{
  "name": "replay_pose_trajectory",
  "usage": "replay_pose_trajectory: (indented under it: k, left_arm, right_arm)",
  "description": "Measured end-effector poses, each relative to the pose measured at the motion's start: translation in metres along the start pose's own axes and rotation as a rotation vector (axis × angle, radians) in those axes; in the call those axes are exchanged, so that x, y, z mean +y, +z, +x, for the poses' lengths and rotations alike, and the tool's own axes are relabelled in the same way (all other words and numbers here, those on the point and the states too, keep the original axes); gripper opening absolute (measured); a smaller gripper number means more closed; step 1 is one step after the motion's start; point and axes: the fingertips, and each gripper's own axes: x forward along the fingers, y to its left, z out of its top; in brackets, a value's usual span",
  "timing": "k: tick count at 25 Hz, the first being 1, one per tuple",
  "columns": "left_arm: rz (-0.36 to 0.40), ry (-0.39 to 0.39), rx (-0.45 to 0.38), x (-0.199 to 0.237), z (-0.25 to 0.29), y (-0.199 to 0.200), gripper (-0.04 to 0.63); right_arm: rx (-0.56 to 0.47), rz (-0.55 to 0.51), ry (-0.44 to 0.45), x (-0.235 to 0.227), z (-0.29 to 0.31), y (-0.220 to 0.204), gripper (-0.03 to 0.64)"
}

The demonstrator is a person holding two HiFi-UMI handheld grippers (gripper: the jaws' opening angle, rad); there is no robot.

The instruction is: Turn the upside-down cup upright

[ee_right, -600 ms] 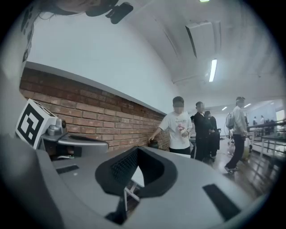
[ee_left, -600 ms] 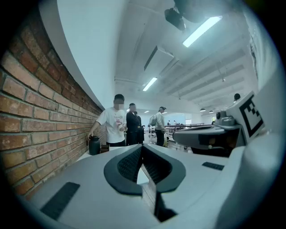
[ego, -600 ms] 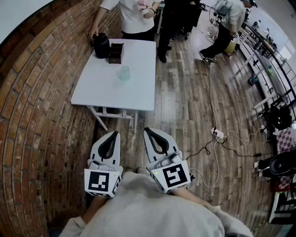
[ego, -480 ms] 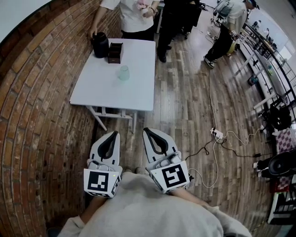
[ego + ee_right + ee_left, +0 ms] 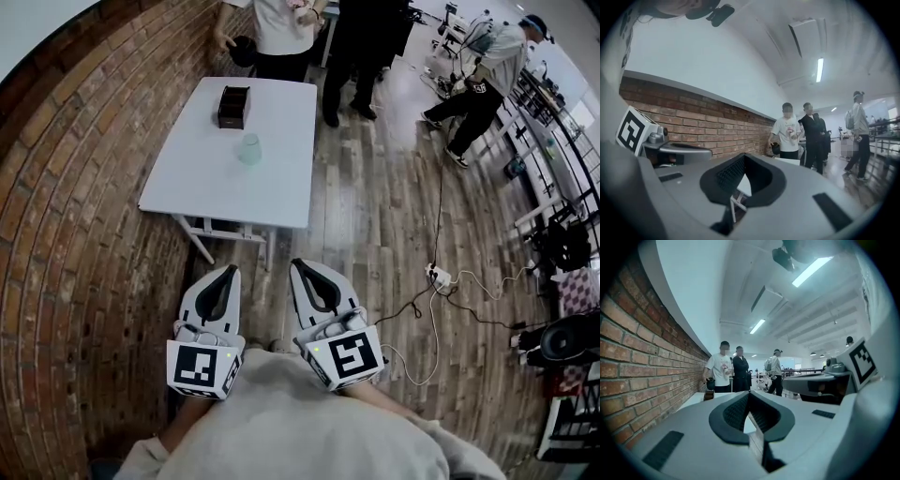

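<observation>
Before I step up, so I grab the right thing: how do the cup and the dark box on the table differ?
The cup is pale, see-through and round; the box is dark brown and square-cornered. The cup stands near the middle of the white table, the box nearer its far end. Both rest on it, apart from each other.

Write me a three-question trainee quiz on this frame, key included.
1. True or false: the pale translucent plastic cup stands on the white rectangular table.
2. The left claw and right claw are: A open; B shut, empty; C shut on the cup.
3. Fill in: the dark brown box sits ___ from the camera wearer than the cup.
Key: 1 true; 2 B; 3 farther.
</observation>
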Motion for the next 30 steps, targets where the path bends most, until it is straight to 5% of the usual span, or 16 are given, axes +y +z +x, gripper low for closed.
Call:
replay_pose_trajectory:
  k: [14, 30]
  left_arm:
    - [-0.004, 0.091, 0.027, 0.008, 0.014, -0.012, 0.009]
    - [-0.016, 0.054, 0.022, 0.043, 0.091, -0.011, 0.009]
  right_arm:
    - [0.015, 0.055, 0.009, -0.036, 0.002, -0.019, 0.006]
    - [0.036, 0.045, -0.001, -0.071, 0.069, -0.025, 0.006]
